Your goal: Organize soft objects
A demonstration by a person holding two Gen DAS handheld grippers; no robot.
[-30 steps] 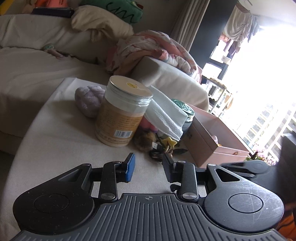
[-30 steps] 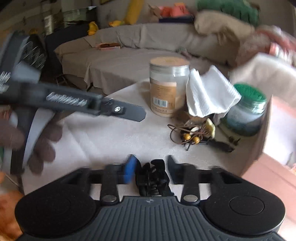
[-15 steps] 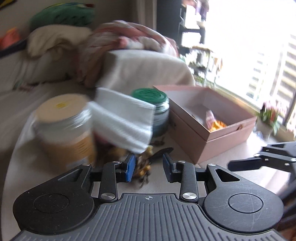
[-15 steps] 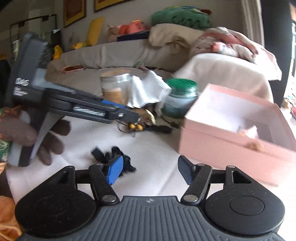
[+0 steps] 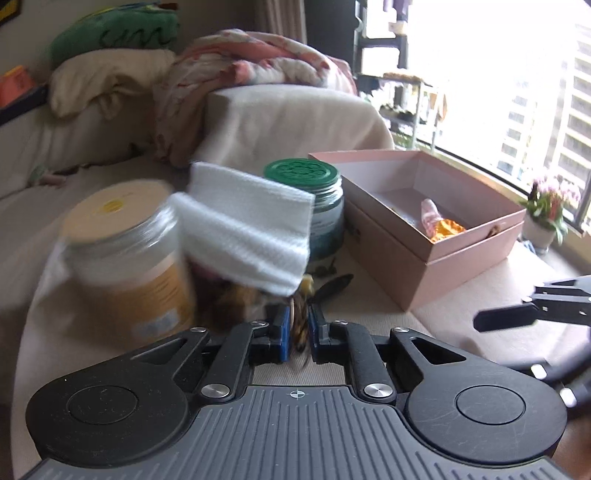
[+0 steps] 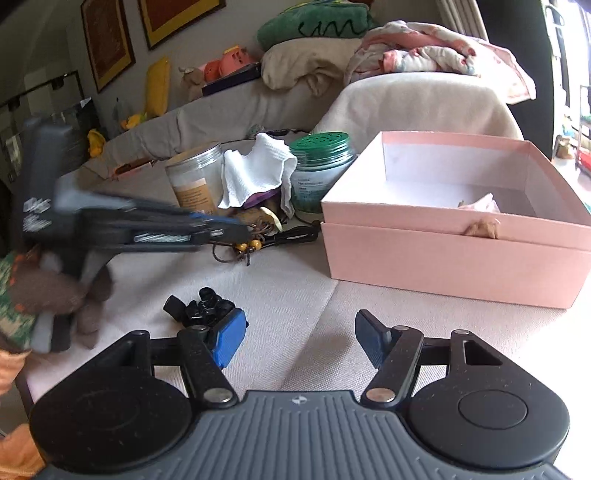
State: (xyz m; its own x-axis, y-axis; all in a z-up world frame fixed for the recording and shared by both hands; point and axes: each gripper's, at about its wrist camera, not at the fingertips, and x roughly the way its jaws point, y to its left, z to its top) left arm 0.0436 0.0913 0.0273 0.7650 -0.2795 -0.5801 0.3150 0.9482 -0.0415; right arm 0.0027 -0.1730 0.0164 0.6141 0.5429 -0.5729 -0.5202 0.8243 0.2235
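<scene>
The left claw (image 5: 298, 325) is clamped on a small brown and yellow beaded trinket (image 5: 300, 325), its blue pads (image 5: 283, 332) pressed tight against it low over the beige cloth-covered surface (image 5: 461, 306). Just beyond the claw, almost over its tips, hangs a white waffle-weave cloth (image 5: 251, 232) draped on something pink and purple that I cannot make out. To the left of the claw stands a clear plastic jar with a tan lid and orange label (image 5: 129, 258), blurred. Behind the cloth is a glass jar with a green screw lid (image 5: 306, 195). To the right of the claw sits an open pink cardboard box (image 5: 424, 236) with a pale pink and orange soft item (image 5: 439, 221) lying inside. Farther back is a sofa with a beige cover (image 5: 288, 122), piled with a pink floral blanket (image 5: 251, 70) and a green cushion (image 5: 114, 33).

The right claw (image 6: 301, 338) stands apart with nothing between its fingers, hovering over the same surface. Just ahead of its left finger lies a little heap of black plastic clips (image 6: 201, 308). The pink box is ahead and to its right, and the gloved hand (image 6: 70, 291) holding the left tool is off to its left. A black cord (image 6: 295, 234) lies near the box's corner, beside the trinket.
</scene>
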